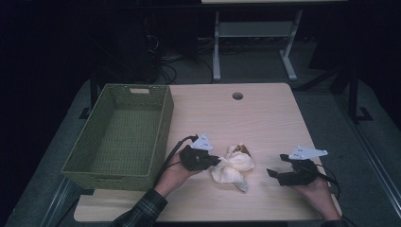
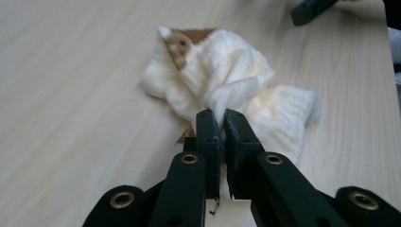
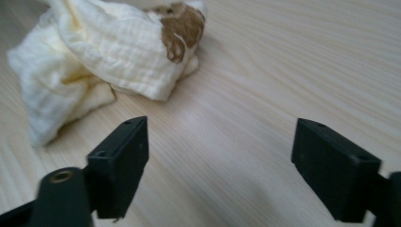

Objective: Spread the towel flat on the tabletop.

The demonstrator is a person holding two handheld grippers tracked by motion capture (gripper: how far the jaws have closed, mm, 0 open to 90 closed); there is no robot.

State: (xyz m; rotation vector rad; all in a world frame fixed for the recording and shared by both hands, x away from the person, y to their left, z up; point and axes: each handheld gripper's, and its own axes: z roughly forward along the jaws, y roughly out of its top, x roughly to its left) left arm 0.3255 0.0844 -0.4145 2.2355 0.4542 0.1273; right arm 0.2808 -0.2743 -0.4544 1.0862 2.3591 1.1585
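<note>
A crumpled cream cloth (image 1: 234,165) with a brown patch lies on the wooden table near its front middle. My left gripper (image 1: 216,161) touches the cloth's left edge. In the left gripper view its jaws are shut on a fold of the cream cloth (image 2: 227,80), at the left gripper (image 2: 221,119) tips. My right gripper (image 1: 274,174) rests on the table to the right of the cloth, apart from it, jaws wide open. In the right gripper view the cream cloth (image 3: 99,52) lies ahead and to the left of the open right gripper (image 3: 220,153).
A green woven basket (image 1: 159,137) stands at the table's left side, with nothing inside. A round cable hole (image 1: 237,96) sits near the table's far edge. Bare tabletop (image 1: 265,123) stretches beyond the cloth. A desk frame (image 1: 216,42) stands on the floor behind.
</note>
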